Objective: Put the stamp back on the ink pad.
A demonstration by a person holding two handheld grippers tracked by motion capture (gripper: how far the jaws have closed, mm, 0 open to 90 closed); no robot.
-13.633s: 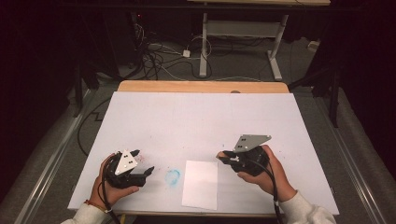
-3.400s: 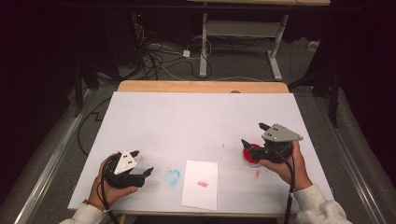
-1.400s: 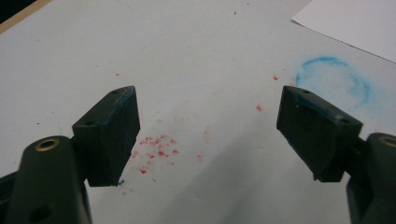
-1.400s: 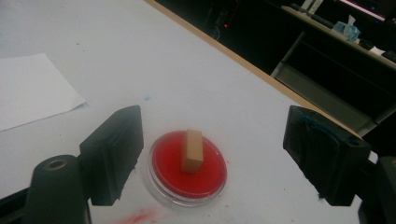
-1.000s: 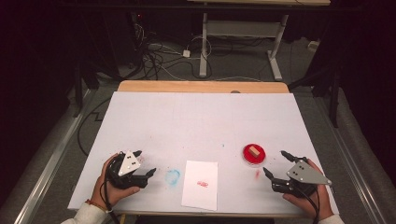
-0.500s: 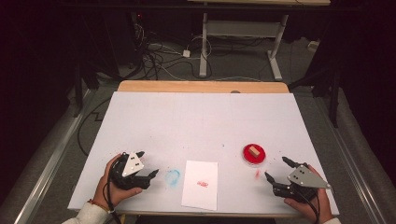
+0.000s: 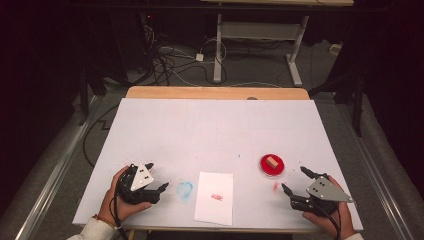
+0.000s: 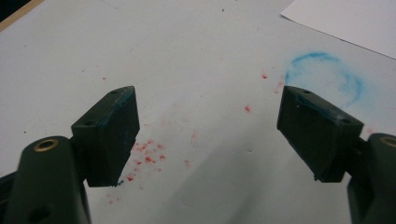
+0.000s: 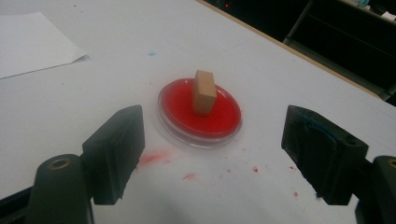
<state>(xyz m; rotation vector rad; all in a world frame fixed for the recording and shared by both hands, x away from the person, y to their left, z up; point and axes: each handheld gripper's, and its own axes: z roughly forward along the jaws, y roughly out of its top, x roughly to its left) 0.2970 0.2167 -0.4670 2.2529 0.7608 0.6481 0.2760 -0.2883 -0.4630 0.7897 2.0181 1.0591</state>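
**Red ink pad holds the stamp, both grippers parked empty**

Red and round, the shallow ink pad dish [image 7: 271, 165] sits on the right half of the white table cover [image 7: 215, 130], with the small tan wooden stamp block [image 7: 271, 162] standing upright in its middle. Left there, the block's face rests on the ink and its top is free to be grasped again; that reads as a deliberate parking spot.

The right gripper [image 7: 295, 186] lies low near the front edge, just beside the dish but apart from it, in the person's right hand [image 7: 327, 220]. Its jaws stand wide apart with nothing between them, and in the right gripper view the dish [image 9: 200, 112] and block [image 9: 203, 92] sit squarely ahead of the gap, so the tool looks lined up for another pickup.

A white rectangular sheet of paper [image 7: 214, 197] lies at the front centre, bearing a small red stamped mark [image 7: 217, 197]. A smudged blue ring [image 7: 185, 189] marks the cover just left of the sheet.

The left gripper [image 7: 159, 189] rests near that ring, jaws also spread and empty. Placed beside the sheet, it seems ready to steady the paper. Red flecks [image 8: 144, 161] dot the cover under it.
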